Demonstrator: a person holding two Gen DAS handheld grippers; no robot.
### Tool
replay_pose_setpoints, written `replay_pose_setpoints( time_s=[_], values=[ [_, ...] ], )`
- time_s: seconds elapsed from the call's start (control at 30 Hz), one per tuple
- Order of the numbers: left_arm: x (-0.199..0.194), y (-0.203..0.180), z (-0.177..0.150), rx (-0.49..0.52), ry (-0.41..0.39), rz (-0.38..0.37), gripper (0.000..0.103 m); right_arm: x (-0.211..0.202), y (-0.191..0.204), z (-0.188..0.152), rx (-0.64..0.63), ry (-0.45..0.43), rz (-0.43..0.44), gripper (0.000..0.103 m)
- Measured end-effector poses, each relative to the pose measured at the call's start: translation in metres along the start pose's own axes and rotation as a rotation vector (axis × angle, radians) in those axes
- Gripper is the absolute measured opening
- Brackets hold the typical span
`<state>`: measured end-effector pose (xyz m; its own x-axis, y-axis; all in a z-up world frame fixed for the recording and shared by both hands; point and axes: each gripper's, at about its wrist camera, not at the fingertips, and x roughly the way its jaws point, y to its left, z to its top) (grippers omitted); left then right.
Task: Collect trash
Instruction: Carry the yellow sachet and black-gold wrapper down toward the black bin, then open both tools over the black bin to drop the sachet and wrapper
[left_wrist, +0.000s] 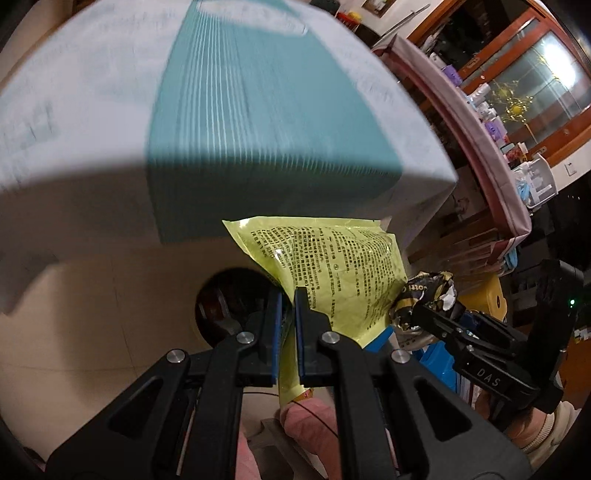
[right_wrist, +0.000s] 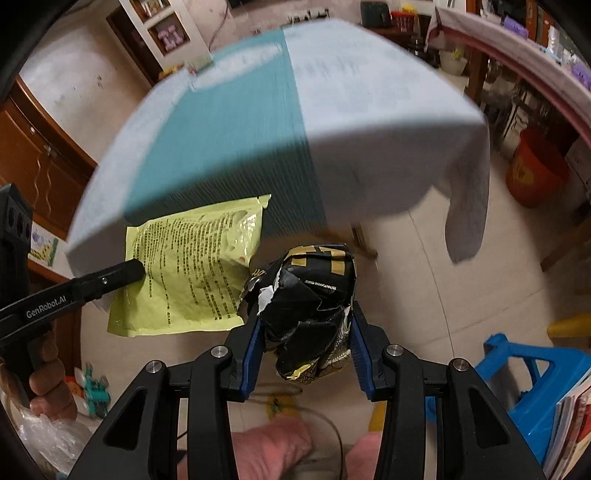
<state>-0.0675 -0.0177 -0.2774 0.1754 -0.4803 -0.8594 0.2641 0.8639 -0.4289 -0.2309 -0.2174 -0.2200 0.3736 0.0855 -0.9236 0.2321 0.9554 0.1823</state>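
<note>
My left gripper (left_wrist: 289, 295) is shut on a flat yellow wrapper (left_wrist: 332, 266) with black print, held in the air below the table's edge; it also shows in the right wrist view (right_wrist: 188, 273). My right gripper (right_wrist: 306, 314) is shut on a crumpled black and gold wrapper (right_wrist: 314, 291), held just right of the yellow one. The right gripper and its wrapper (left_wrist: 428, 295) show at the right of the left wrist view. Both are over the floor in front of the table.
A table with a white and teal cloth (right_wrist: 295, 122) fills the view ahead, blurred. A dark round opening (left_wrist: 229, 299) lies on the floor behind the left fingers. A blue plastic stool (right_wrist: 532, 373) stands right, an orange bucket (right_wrist: 535, 170) far right, wooden cabinets left.
</note>
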Motion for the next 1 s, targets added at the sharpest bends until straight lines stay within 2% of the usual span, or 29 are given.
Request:
replay_pose_setpoints(
  time_s=[0.2, 0.57, 0.73, 0.9, 1.0],
  values=[
    [0.073, 0.017, -0.033, 0.019, 0.009, -0.001, 0.004, 0.059, -0.03, -0.035, -0.018, 0.046, -0.008, 0.041],
    [0.204, 0.071, -0.061, 0.031, 0.054, 0.025, 0.004, 0.165, -0.051, -0.062, -0.041, 0.071, -0.015, 0.041],
    [0.247, 0.092, -0.075, 0.02, 0.089, 0.028, 0.004, 0.201, -0.051, -0.066, -0.061, 0.078, -0.016, 0.041],
    [0.272, 0.104, -0.089, 0.034, 0.121, 0.025, 0.006, 0.218, -0.041, -0.071, -0.087, 0.076, -0.012, 0.042],
    [0.283, 0.115, -0.095, 0.004, 0.144, 0.028, 0.013, 0.228, -0.033, -0.069, -0.098, 0.075, -0.008, 0.042]
  ],
)
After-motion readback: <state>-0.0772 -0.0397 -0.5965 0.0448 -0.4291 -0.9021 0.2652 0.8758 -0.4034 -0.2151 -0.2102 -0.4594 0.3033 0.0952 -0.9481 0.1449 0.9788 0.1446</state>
